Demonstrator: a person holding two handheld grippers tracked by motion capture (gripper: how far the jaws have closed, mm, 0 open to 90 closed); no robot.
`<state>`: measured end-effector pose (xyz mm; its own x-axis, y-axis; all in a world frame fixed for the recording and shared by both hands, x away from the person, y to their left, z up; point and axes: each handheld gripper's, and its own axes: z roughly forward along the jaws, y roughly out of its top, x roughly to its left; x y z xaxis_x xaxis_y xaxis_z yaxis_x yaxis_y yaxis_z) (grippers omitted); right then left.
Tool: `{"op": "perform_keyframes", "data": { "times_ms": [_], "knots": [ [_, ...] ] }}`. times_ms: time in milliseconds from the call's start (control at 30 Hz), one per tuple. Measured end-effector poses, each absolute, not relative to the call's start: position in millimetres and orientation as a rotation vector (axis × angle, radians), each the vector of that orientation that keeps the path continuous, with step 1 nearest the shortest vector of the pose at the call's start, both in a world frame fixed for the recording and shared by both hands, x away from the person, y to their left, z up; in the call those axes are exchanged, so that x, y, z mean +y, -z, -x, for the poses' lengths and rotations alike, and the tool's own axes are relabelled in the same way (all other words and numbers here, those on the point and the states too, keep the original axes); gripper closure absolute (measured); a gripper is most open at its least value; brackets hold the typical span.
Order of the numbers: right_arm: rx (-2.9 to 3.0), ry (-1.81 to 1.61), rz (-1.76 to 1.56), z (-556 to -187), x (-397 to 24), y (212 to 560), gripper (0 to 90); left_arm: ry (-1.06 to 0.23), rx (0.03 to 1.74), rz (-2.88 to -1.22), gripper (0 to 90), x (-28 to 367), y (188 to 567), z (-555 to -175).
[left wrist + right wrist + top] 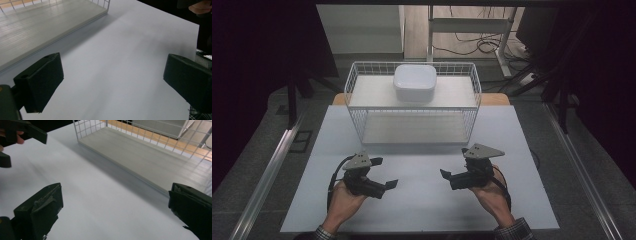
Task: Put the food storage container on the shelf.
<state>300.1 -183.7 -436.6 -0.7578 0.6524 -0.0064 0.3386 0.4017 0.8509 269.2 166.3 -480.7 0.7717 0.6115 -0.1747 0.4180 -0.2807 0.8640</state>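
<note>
A white wire rack (353, 85) with two shelves stands at the far middle of the white table (422, 205). A white lidded container (414, 82) rests on its top shelf. My left gripper (384, 172) hovers over the table in front of the rack, open, jaws wide apart and bare. My right gripper (454, 162) faces it from the right, also open with nothing between the jaws. The left gripper view looks between the left gripper (112, 75) jaws onto bare table and the rack's lower shelf (37, 25). The right gripper (115, 202) points toward the lower shelf (140, 157).
The table's wooden back edge (494, 98) shows behind the rack. Metal rails (267, 175) run along both sides of the table. Cables (477, 45) and a frame stand on the floor beyond. The left gripper (22, 132) appears at the right gripper view's top left.
</note>
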Motion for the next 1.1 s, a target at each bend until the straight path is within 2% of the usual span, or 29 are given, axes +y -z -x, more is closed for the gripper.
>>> {"op": "perform_keyframes", "data": {
  "times_ms": [1100],
  "knots": [
    [2.228,-1.185,-1.034,-263.7,-256.0,475.8,0.0,-0.292,0.947,-1.882,2.8,216.1,513.4,-220.9]
  ]
}}
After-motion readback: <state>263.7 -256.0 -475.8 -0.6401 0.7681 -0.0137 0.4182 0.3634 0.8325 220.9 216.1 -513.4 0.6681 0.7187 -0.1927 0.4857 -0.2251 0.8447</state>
